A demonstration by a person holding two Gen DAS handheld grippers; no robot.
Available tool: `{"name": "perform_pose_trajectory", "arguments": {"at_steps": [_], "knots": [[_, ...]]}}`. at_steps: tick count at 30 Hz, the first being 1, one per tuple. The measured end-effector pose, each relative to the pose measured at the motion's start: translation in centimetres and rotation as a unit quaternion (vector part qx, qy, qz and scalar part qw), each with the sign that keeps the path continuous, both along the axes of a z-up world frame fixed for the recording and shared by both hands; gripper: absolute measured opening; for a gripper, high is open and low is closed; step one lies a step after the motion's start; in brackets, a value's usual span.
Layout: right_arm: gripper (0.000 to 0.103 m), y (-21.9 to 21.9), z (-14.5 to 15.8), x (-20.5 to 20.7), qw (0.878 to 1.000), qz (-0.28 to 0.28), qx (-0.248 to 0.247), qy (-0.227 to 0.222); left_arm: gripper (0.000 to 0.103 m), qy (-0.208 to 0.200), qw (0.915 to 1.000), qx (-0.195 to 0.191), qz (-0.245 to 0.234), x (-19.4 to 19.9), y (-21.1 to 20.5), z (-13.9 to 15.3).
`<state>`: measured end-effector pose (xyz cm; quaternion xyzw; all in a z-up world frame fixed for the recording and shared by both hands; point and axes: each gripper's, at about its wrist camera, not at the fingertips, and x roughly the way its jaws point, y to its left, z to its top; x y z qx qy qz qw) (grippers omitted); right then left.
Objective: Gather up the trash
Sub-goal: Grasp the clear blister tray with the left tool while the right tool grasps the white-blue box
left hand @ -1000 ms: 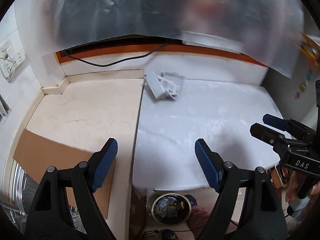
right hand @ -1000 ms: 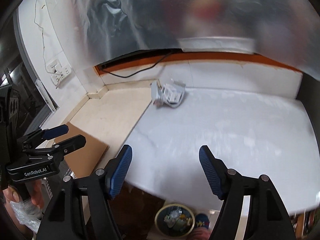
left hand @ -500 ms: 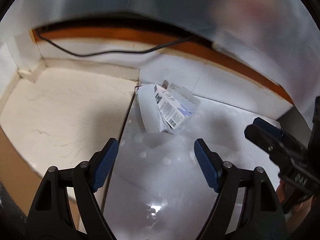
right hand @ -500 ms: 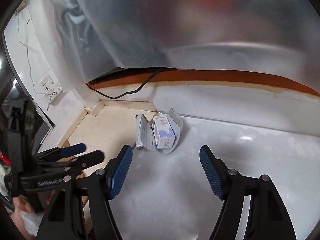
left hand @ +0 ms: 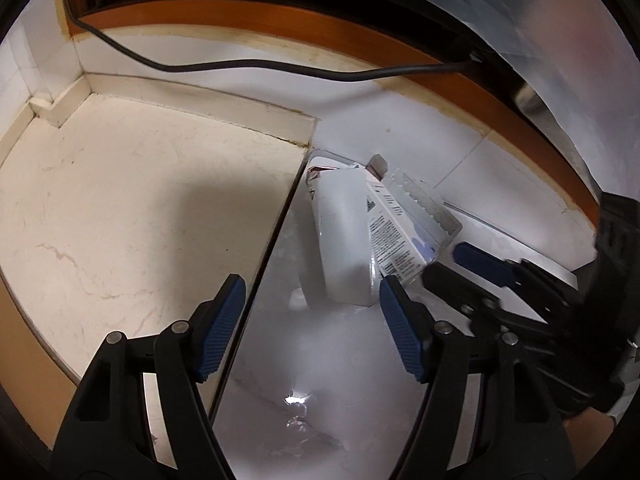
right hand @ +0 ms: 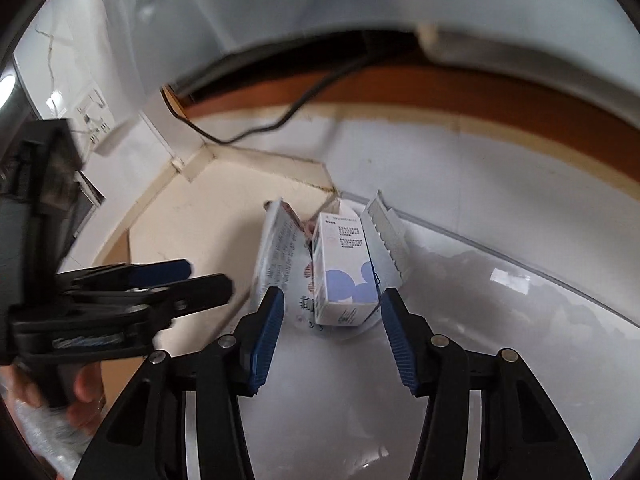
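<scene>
So this is the reach-in part of the trash pickup, nothing grabbed yet. The trash is a little heap at the back edge of the bench, right where the cream slab meets the white top: a small white carton with blue dots (right hand: 345,280), a printed leaflet (right hand: 276,252) leaning on its left side, and a clear plastic blister pack (right hand: 386,236) on its right.

The right hand-held gripper (right hand: 332,336) is lined up on the carton, jaws closing but with the pads not yet touching anything; the carton's near end sits just ahead of the tips. The left hand-held gripper (left hand: 310,320) comes in beside it, also closing, empty, its right pad near the heap's corner.

Next move, I'd guess: push the right one forward a bit so the pads straddle the carton, then squeeze. The loose leaflet might slide off, so the left could pin or take that.
</scene>
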<state>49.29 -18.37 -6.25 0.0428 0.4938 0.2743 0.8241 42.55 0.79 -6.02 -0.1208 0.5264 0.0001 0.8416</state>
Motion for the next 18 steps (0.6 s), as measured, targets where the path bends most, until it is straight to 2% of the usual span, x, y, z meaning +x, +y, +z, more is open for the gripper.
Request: {"name": "perform_pose_trajectory", "arguments": {"at_steps": [10,18], "knots": [[0.052,2.6,-4.7,2.5,0.999,-0.001,-0.023,0.022,0.067,-0.002,0.9999,-0.01,0.005,0.0,0.6,-0.7],[0.052,3.0,-5.2,2.6,0.999,-0.004,-0.03,0.017,0.067,-0.005,0.9997,-0.024,0.001,-0.1,0.7,-0.1]]}}
